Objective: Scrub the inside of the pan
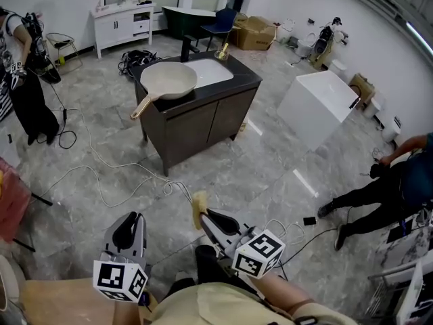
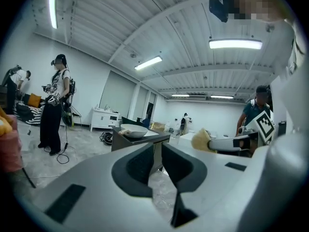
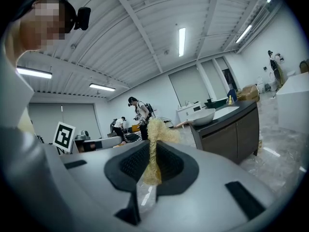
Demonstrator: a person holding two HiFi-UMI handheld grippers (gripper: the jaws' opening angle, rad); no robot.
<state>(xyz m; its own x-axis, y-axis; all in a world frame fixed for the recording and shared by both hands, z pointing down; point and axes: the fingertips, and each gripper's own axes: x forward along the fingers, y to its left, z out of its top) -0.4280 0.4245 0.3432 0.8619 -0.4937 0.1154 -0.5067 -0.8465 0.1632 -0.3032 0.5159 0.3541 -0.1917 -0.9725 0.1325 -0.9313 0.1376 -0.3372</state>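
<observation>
We held a scrub pad (image 1: pixel 199 206) pinched in our right gripper (image 1: pixel 205 217), while our left gripper (image 1: pixel 130 223) was closed on nothing. The pan (image 1: pixel 169 80) sat on the dark cabinet (image 1: pixel 203 117), well ahead of both.

Cream pan (image 1: pixel 169 80) upright on cabinet (image 1: pixel 203 117); prob. sponge (image 1: pixel 199 202) in R hand-held gripper (image 1: pixel 202 217)

Large open hall used as a recording space, not a home. Grey marble-tile floor (image 1: pixel 270 175) strewn with loose cables (image 1: pixel 101 181). Freestanding dark vanity cabinet (image 1: pixel 203 117) at 12 o'clock, white cabinet (image 1: pixel 125 22) at 11, cardboard boxes (image 1: pixel 256 32) at 1. Ribbed ceiling (image 2: pixel 159 28) with strip lights (image 2: pixel 235 43).
</observation>
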